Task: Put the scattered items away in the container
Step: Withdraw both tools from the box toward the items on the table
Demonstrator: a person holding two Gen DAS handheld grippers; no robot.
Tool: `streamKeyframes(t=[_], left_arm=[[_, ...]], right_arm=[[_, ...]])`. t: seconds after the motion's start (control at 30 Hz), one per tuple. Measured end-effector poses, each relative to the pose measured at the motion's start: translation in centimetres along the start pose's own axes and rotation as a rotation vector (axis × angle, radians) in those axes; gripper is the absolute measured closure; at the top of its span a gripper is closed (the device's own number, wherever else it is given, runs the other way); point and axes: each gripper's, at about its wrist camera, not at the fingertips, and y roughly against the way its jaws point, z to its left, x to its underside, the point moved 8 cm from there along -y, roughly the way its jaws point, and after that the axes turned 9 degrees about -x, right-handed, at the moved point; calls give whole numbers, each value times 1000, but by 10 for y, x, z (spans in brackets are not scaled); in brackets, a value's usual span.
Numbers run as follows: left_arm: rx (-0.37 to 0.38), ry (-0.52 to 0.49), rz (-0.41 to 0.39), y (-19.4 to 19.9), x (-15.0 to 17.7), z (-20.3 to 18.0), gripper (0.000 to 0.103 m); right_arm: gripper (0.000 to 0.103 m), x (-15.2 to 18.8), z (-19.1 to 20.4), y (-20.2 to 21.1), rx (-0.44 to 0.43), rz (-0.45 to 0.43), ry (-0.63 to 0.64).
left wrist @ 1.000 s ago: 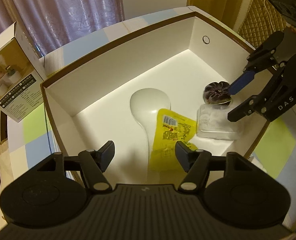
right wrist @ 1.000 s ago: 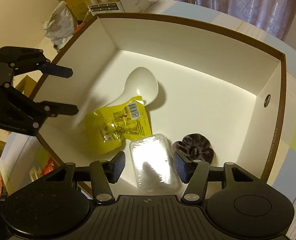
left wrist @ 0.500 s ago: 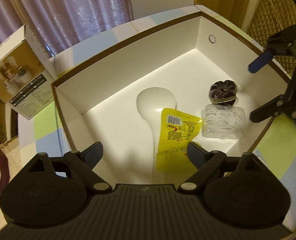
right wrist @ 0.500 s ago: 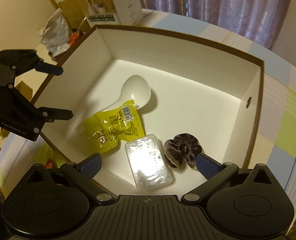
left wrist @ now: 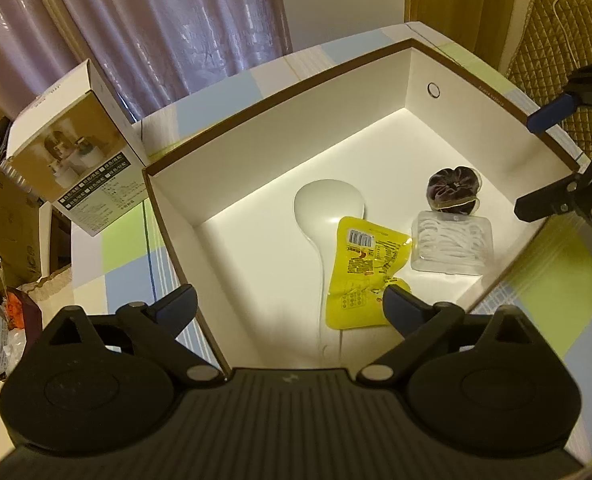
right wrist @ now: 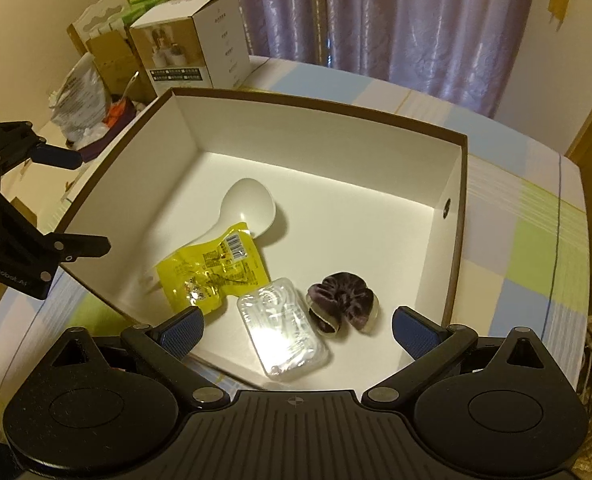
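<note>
Checkered tabletop [right wrist: 536, 240] under a white, brown-rimmed container [right wrist: 336, 140]. Inside, largest first: white spoon [left wrist: 328, 204], yellow packet [left wrist: 360, 268] overlapping its handle, clear plastic case [right wrist: 283, 332] beside that, dark scrunchie [right wrist: 342, 300] touching the case. Left gripper [left wrist: 289, 306] and right gripper [right wrist: 298, 326] above the rim, fingers spread wide, empty, items lying between and beyond them. Only in the right wrist view: bags and cartons past the printed box [right wrist: 187, 52].
</note>
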Motion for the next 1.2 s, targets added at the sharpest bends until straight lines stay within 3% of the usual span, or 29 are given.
streamKeyframes(t=[0.47, 0.73, 1.2], left_arm=[[3, 10, -36, 36, 17, 1, 5], [7, 39, -33, 48, 35, 4, 4], [13, 110, -45, 68, 70, 11, 4]], right_arm=[[0, 12, 11, 31, 154, -106, -47], [0, 27, 32, 46, 165, -162, -85], [0, 60, 60, 64, 91, -232, -180]])
